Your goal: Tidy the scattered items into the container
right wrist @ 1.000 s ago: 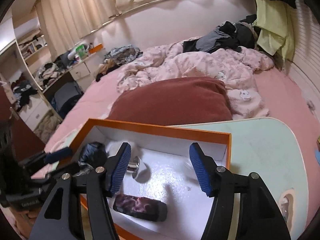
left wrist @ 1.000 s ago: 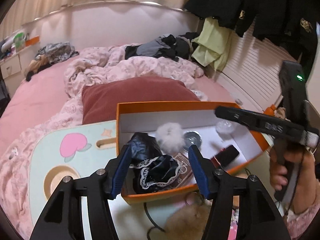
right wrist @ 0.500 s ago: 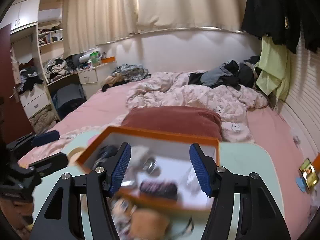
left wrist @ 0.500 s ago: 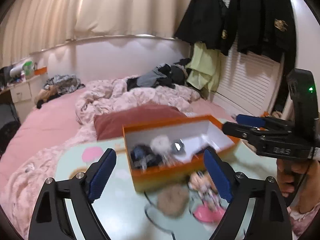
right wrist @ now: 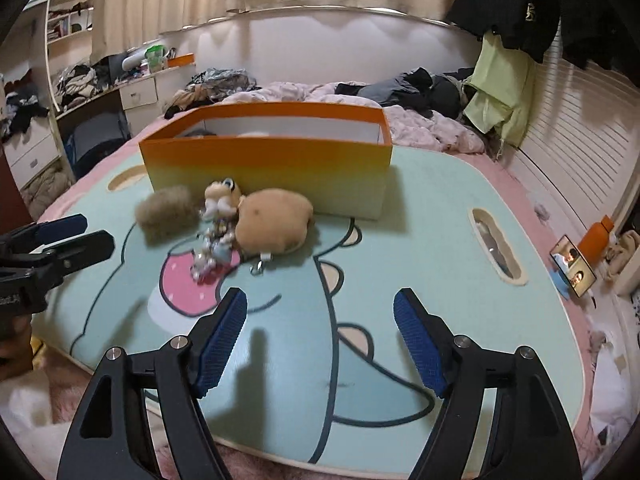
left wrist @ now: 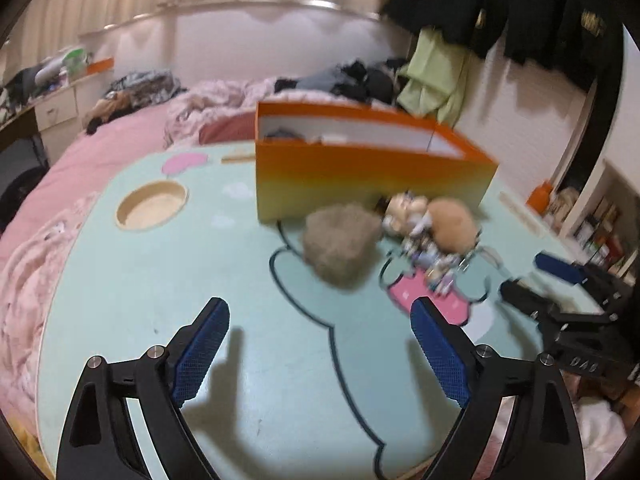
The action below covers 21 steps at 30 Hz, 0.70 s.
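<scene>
Three loose items lie bunched mid-frame on the tray table (right wrist: pixel 420 216), just in front of the orange box (right wrist: pixel 264 164): a grey-brown puff (right wrist: pixel 166 214), a small doll charm (right wrist: pixel 220 200) with a tangle of trinkets below it, and a tan plush (right wrist: pixel 274 224) with a metal clip.

All three look light and soft. The puff and plush should squash under the pads, so a pinch across the body's middle seems safest. The charm tangle looks fiddly and may snag or trail; taking the doll's body is likelier to hold than the chain.

The box already holds some things, barely visible over its wall.

The right gripper (right wrist: pixel 320 338) is opening, nothing between its pads. The left gripper (left wrist: pixel 320 344) stands wide and empty.

No label is readable; faint lettering on the other gripper's body is too blurred.
</scene>
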### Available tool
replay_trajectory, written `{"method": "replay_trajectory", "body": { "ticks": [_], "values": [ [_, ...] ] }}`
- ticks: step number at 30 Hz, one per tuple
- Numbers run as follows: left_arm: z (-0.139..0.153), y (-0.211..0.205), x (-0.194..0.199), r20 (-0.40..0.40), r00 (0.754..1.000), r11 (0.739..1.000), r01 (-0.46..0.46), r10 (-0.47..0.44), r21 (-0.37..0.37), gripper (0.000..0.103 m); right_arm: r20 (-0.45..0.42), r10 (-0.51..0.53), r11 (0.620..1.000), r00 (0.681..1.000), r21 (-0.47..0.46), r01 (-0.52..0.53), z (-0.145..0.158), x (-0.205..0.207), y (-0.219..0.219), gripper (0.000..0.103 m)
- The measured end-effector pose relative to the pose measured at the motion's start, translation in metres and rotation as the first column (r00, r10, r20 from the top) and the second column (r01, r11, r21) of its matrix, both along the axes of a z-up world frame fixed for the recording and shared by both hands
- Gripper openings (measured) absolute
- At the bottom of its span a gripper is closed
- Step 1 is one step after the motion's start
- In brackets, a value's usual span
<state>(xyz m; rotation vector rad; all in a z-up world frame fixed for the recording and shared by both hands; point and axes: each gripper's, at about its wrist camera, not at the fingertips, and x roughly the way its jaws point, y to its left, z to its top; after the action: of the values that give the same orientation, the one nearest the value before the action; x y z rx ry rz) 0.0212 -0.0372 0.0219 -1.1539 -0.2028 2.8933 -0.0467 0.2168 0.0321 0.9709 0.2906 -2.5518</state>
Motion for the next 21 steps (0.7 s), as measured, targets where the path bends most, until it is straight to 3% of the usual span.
{"method": "replay_trajectory", "body": {
  "ticks": [1,3,6,14,21],
  "values": [
    [-0.004,0.002,-0.002,0.020,1.000,1.000,-0.003,0.003,-0.012,0.093,0.006,-0.010,1.000,1.000,0.009,0.010,-0.003,-0.001,-0.001,0.076],
    [-0.011,0.013,-0.003,0.044,0.999,0.993,0.004,0.001,-0.114,0.097,0.026,-0.016,1.000,1.000,0.026,0.016,-0.008,-0.002,-0.002,0.076],
    [-0.011,0.020,-0.002,0.037,0.999,0.993,0.036,-0.032,-0.109,0.102,0.039,0.004,1.000,0.999,0.004,-0.004,-0.012,0.000,-0.001,0.084],
    [-0.013,0.021,0.001,0.024,0.999,0.994,0.042,-0.040,-0.100,0.102,0.040,0.033,0.999,0.999,-0.004,-0.033,-0.017,-0.003,0.003,0.098],
    [-0.013,0.020,-0.001,0.024,0.999,0.994,0.042,-0.040,-0.100,0.102,0.032,0.046,0.999,0.998,-0.007,-0.046,-0.019,-0.003,0.005,0.101]
  ]
}}
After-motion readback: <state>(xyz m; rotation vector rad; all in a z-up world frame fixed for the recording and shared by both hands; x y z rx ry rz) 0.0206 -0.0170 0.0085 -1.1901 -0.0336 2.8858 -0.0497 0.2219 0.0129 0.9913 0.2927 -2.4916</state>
